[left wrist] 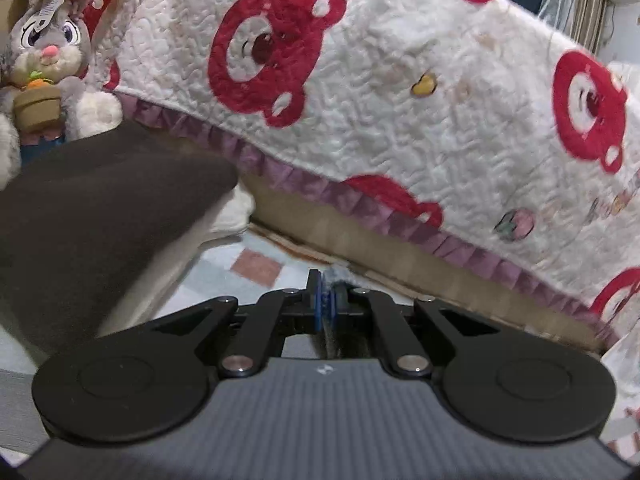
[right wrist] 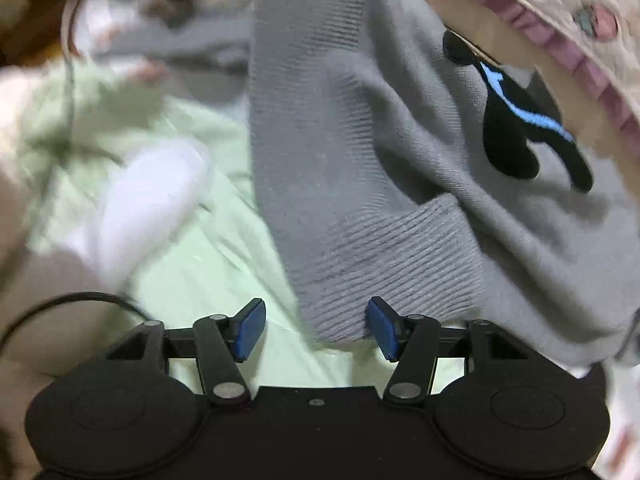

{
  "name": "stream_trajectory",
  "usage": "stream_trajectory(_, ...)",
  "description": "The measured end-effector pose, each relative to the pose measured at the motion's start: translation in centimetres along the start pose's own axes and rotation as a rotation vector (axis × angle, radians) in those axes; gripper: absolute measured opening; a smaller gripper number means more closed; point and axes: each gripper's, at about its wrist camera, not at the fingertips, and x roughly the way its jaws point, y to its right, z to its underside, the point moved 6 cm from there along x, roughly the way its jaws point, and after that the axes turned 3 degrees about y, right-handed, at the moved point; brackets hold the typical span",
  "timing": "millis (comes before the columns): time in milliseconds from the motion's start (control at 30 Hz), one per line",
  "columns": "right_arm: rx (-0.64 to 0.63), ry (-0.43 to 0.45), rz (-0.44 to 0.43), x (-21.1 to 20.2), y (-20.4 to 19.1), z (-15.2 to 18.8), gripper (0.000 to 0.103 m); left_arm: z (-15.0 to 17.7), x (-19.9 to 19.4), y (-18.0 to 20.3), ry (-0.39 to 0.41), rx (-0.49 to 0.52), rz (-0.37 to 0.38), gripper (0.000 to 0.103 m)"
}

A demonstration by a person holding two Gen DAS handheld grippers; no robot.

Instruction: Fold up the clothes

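Pinching a wisp of grey knit, left gripper (left wrist: 327, 298) has its pads together on it, likely an edge of the grey sweater (right wrist: 360, 160) (blurred). Right gripper (right wrist: 316, 328) stands with fingers apart at the ribbed cuff (right wrist: 392, 256), placed to take it. Sweater lies crumpled on pale green sheet (right wrist: 192, 264); bear-print quilt (left wrist: 400, 100) drapes behind, plush rabbit (left wrist: 48, 48) beside.

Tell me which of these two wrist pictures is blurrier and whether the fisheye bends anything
Right wrist view is blurrier: the pale green sheet and white cloth smear, though the grey sweater knit near the right gripper stays readable. Left wrist view is sharper around the left gripper; the bear quilt edge bows with the lens, softening at far right.
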Motion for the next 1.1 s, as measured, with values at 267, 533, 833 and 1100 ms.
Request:
stream_trajectory(267, 0.157, 0.166, 0.049, -1.2, 3.6, -1.3, 0.004, 1.8, 0.0, -2.3, -0.064, 0.062, -0.058, 0.003)
stream_trajectory(533, 0.314, 0.123, 0.046, 0.2, 6.1, -1.0, 0.025, 2.8, 0.0, -3.2, -0.076, 0.054, -0.080, 0.003)
stream_trajectory(833, 0.282, 0.214, 0.205, 0.0, 5.9, -3.5, 0.002, 5.4, 0.8, -3.4, -0.122, -0.025, -0.069, 0.003)
stream_trajectory(1100, 0.638, 0.451, 0.400, -11.5, 19.7, 0.8, 0.001, 4.1, 0.1, -1.9, -0.088, -0.109, 0.197, 0.006)
